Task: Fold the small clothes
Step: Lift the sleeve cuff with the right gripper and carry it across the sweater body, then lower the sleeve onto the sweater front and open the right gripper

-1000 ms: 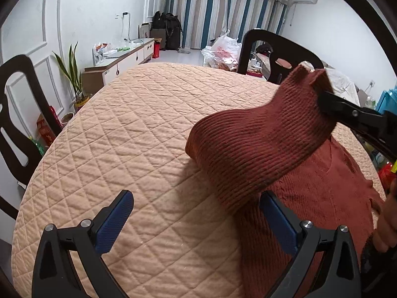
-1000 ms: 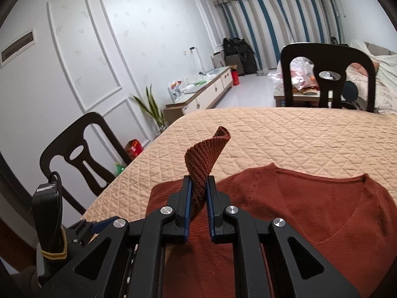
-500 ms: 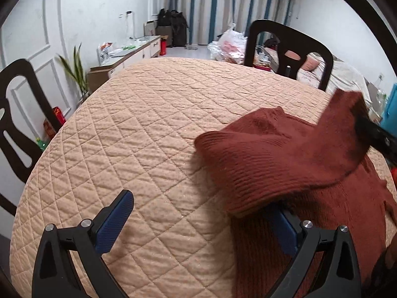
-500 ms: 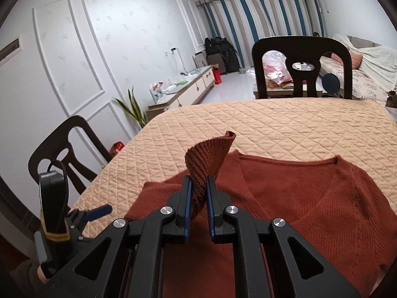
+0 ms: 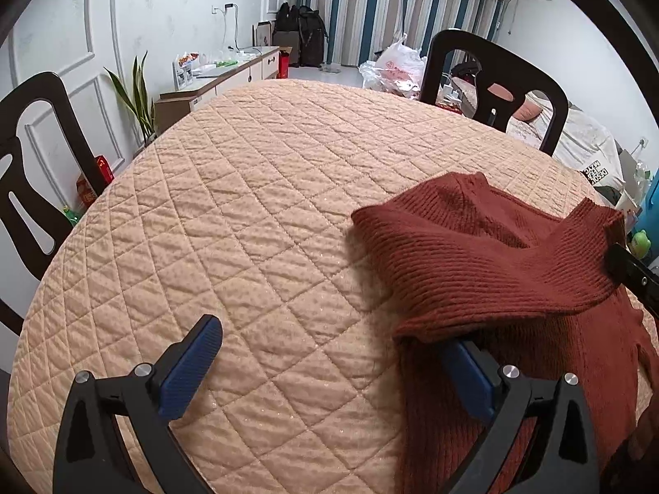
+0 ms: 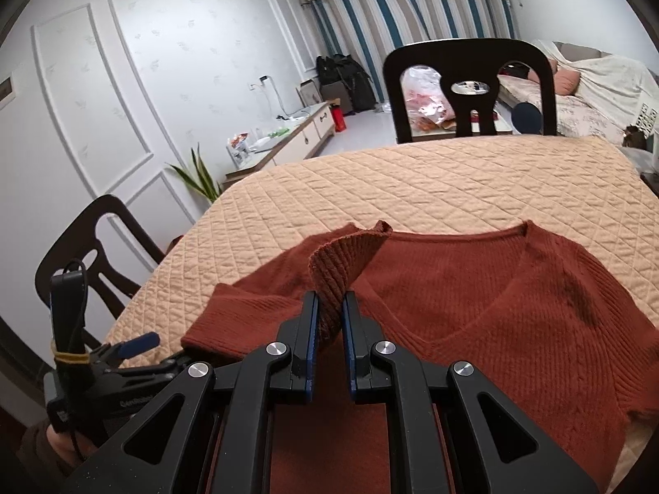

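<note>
A rust-red ribbed sweater (image 5: pixel 515 329) lies on the right of the quilted peach table cover (image 5: pixel 247 206), V-neck away from me (image 6: pixel 494 308). My right gripper (image 6: pixel 329 313) is shut on the cuff of a sleeve (image 6: pixel 346 267), holding it folded over the sweater's body. The left wrist view shows that sleeve (image 5: pixel 473 263) stretched to the right, ending at the right gripper (image 5: pixel 618 261). My left gripper (image 5: pixel 329 366) stands open low over the cover. Its right finger (image 5: pixel 469 370) is tucked under the sleeve's fold edge, and nothing is pinched.
A dark chair (image 5: pixel 494 70) stands at the table's far side and another (image 5: pixel 24 164) at the left. Beyond are a low cabinet (image 6: pixel 288 140), a plant, bags and striped curtains. Bare quilted cover (image 6: pixel 412 181) stretches left of and beyond the sweater.
The right gripper carried the sleeve cuff rightward and down across the sweater's body, so the raised sleeve now lies lower and flatter. The left gripper stayed open in place.
</note>
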